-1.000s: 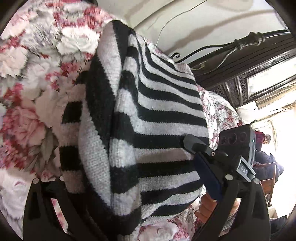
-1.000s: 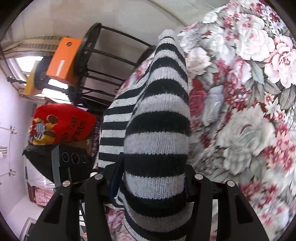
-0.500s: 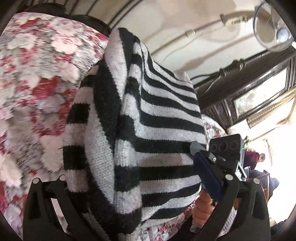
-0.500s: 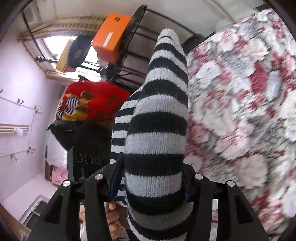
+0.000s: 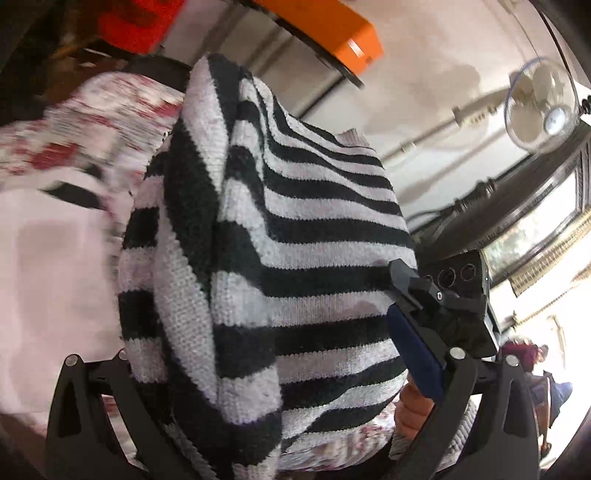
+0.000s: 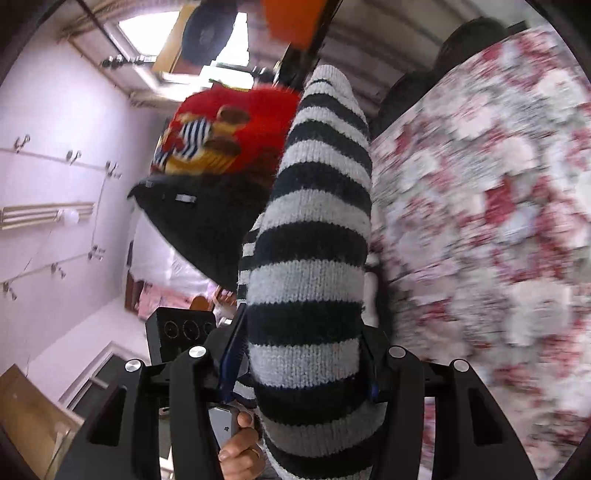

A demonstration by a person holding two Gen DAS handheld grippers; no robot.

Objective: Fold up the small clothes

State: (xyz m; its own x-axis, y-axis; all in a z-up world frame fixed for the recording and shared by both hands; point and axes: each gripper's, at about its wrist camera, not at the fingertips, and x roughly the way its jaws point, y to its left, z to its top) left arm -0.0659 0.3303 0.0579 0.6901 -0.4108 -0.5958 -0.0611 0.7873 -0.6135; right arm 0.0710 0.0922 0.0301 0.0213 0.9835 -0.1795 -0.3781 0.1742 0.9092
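- Right hand-held gripper [image 6: 308, 373] is clamped on a bunched fold of the striped sweater [image 6: 314, 266]. The black and white knit is packed between both blue pads and sticks straight out ahead of it, blocking the middle of that view.
- Left hand-held gripper [image 5: 284, 373]: the same sweater [image 5: 266, 258] is draped over it and covers most of the view. The knit goes down between its fingers, so it looks gripped too, but the cloth hides the left pad and I can't tell for sure.
- Just to the right of the left one you can see the other hand-held gripper [image 5: 439, 317] biting the sweater's edge, with fingers of a hand [image 5: 413, 410] under it.
- In the right view, a hand [image 6: 240, 443] with a ring shows below and to the left, holding the other unit.
- The sweater is lifted off the floral bedspread [image 6: 480, 221], which sits blurred off to the right of the right hand-held gripper and to the left of the left one.
- Further out, left of the right hand-held gripper: a red cartoon cushion [image 6: 229, 129] on top of something black [image 6: 207, 221].
- Above that, an orange box [image 5: 332, 29] on a black rack.
- Way back on the right in the left view: a wall fan [image 5: 539, 107], dark carved woodwork [image 5: 517, 206], and a person sitting [image 5: 528, 354].
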